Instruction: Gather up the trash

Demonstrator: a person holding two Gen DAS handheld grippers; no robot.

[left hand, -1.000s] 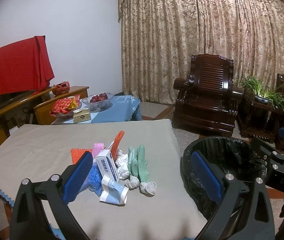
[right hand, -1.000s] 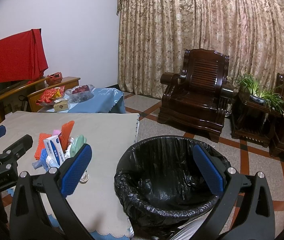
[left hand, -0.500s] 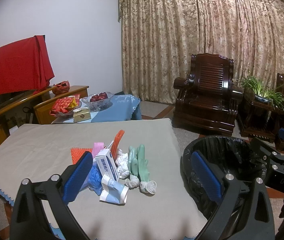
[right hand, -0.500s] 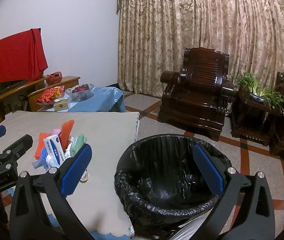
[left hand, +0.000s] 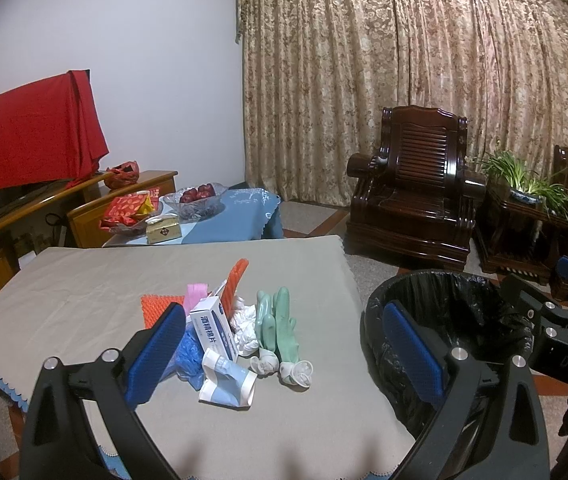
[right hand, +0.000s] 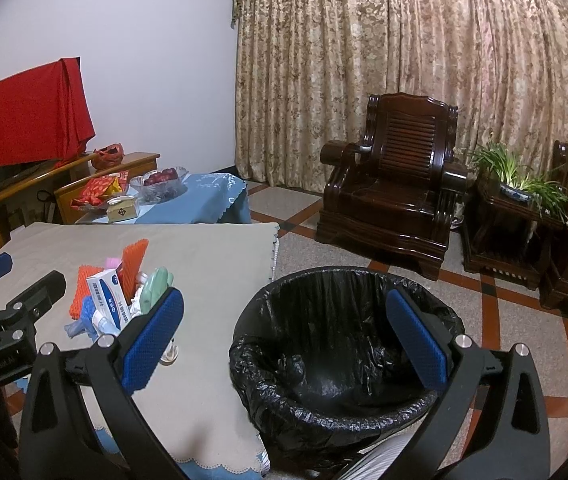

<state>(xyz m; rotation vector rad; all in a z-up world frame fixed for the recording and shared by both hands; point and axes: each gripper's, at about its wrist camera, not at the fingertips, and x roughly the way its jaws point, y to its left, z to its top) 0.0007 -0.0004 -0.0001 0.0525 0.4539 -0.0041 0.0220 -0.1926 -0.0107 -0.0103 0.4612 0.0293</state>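
A pile of trash lies on the grey tablecloth (left hand: 84, 280): a white and blue box (left hand: 214, 330), green gloves (left hand: 280, 328), crumpled white tissue (left hand: 244, 320), a blue glove (left hand: 188, 354), orange mesh (left hand: 158, 308), a pink piece (left hand: 195, 293) and a white-blue wrapper (left hand: 228, 384). The bin with a black liner (right hand: 344, 344) stands on the floor right of the table. My left gripper (left hand: 284, 354) is open and empty, just short of the pile. My right gripper (right hand: 284, 344) is open and empty over the bin's near rim. The box also shows in the right wrist view (right hand: 110, 298).
A low table with a blue cloth (left hand: 236, 216) holds a fruit bowl (left hand: 196, 200) and a tissue box (left hand: 163, 232). Dark wooden armchairs (left hand: 416, 188) and a potted plant (left hand: 524, 184) stand by the curtain. A wooden cabinet (left hand: 120, 204) is at the left.
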